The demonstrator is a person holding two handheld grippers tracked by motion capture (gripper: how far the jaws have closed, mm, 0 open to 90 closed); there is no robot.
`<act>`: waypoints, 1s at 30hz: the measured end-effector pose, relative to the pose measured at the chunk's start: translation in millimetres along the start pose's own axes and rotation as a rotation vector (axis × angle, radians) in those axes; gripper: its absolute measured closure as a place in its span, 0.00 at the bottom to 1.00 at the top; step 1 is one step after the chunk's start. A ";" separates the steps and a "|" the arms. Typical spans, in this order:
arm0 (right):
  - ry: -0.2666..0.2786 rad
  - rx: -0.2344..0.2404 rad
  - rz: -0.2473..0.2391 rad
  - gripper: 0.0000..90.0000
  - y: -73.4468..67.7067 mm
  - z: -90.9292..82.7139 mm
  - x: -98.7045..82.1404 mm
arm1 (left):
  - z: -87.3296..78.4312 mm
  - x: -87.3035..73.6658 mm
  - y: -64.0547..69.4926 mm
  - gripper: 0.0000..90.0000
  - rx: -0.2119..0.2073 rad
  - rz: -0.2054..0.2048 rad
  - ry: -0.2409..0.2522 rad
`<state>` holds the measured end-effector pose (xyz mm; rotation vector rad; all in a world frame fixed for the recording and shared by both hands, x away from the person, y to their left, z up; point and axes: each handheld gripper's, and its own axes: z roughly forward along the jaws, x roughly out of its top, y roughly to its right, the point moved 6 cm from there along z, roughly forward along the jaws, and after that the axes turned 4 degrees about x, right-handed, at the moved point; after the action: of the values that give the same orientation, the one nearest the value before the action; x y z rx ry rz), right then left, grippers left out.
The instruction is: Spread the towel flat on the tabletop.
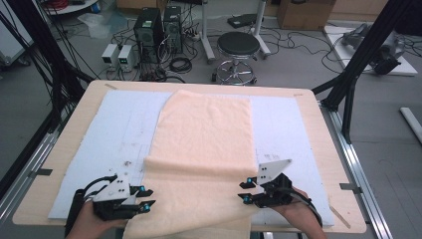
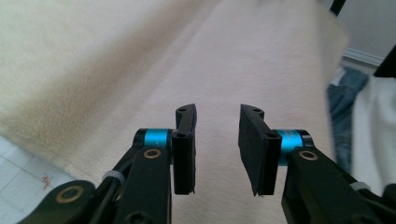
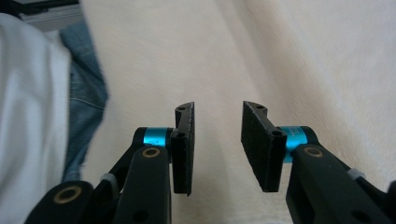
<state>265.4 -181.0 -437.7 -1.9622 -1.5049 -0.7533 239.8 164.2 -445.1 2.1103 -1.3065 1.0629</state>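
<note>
A long cream towel lies lengthwise down the middle of the table, with a raised crease across it near the front; its near end hangs over the table's front edge. My left gripper sits at the towel's near left edge and points right across it. My right gripper sits at the near right edge and points left. In the left gripper view the left gripper stands open above the towel, with nothing between the pads. The right gripper is likewise open over the towel.
A white mat covers the wooden table under the towel. Behind the table stand a round stool, computer towers and floor cables. A black frame post rises at the right. The person's jeans show below the table edge.
</note>
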 end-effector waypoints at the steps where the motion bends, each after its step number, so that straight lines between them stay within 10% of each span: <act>1: -0.012 -0.001 0.011 0.69 5.4 5.9 -3.8 | 7.6 -3.3 -4.8 0.72 0.002 -0.009 -0.022; 5: -0.108 0.012 0.025 0.69 16.2 30.9 -16.9 | 31.5 -15.8 -15.5 0.68 -0.029 -0.018 -0.130; 12: -0.127 0.065 0.009 0.96 6.3 33.2 -17.5 | 26.7 -16.7 -6.0 0.96 -0.054 0.006 -0.132; 30: 0.022 0.183 -0.068 0.89 -29.5 -0.5 6.6 | -16.7 -11.4 24.0 0.96 -0.211 0.032 -0.029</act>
<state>238.1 -170.5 -430.1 -1.7702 -1.5761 -0.6386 209.2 171.1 -444.7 1.9607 -1.4045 0.8683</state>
